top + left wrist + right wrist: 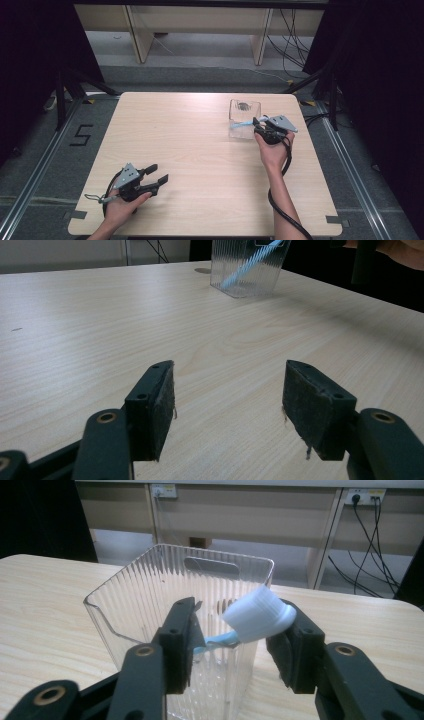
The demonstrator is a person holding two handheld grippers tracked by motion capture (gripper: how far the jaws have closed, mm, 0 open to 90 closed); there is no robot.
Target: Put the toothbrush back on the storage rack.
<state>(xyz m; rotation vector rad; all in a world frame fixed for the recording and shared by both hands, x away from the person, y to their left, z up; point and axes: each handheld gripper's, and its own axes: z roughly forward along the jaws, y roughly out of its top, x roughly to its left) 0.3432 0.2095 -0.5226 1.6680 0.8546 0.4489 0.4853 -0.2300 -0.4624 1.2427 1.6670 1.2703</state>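
This looks like a lab or test room set up for recording. A bare light-wood table [200, 165] stands on a grey floor [45, 150] marked with black tape and a taped figure five [80, 135], flanked by black curtains [30, 60] and dark stand legs [62, 95]. Behind it are plain desks [200, 25], loose cables [292, 45] and wall sockets [364, 496].

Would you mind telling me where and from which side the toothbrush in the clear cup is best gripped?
Grip the toothbrush at its white bristled head end, which leans out over the cup's rim; come from above on the right gripper's side, since the blue handle sits inside.
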